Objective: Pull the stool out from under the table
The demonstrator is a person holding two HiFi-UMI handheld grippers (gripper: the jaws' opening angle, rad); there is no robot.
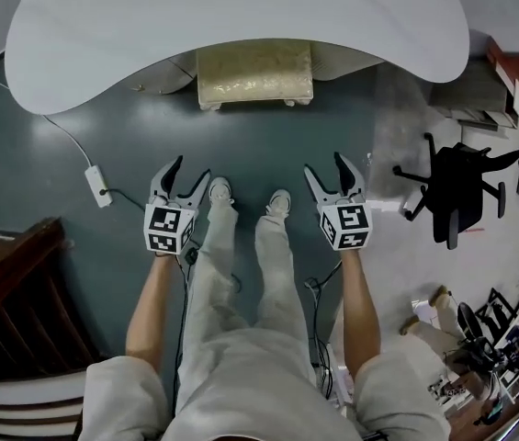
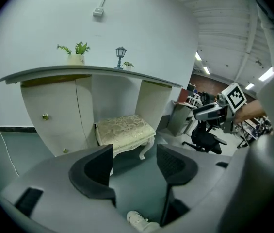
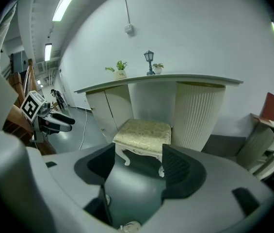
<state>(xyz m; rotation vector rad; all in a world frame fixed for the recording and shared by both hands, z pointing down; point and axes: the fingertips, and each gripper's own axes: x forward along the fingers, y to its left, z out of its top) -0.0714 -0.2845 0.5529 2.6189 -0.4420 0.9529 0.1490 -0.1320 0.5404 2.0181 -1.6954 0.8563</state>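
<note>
A cream stool (image 1: 254,73) with a gold brocade cushion stands partly under the white curved table (image 1: 241,16), its front legs on the floor just past the table's edge. The stool (image 2: 124,131) lies ahead of my left gripper and ahead of my right gripper, where the stool (image 3: 144,132) shows white carved legs. My left gripper (image 1: 187,178) and right gripper (image 1: 328,173) hang side by side above my shoes, well short of the stool. Both are open with nothing between the jaws.
A black office chair (image 1: 456,186) stands at the right. A white cable with a switch box (image 1: 99,186) trails on the floor at the left, near a dark wooden piece (image 1: 11,283). Small plants and a lantern (image 3: 149,62) sit on the table. Clutter lines the right edge.
</note>
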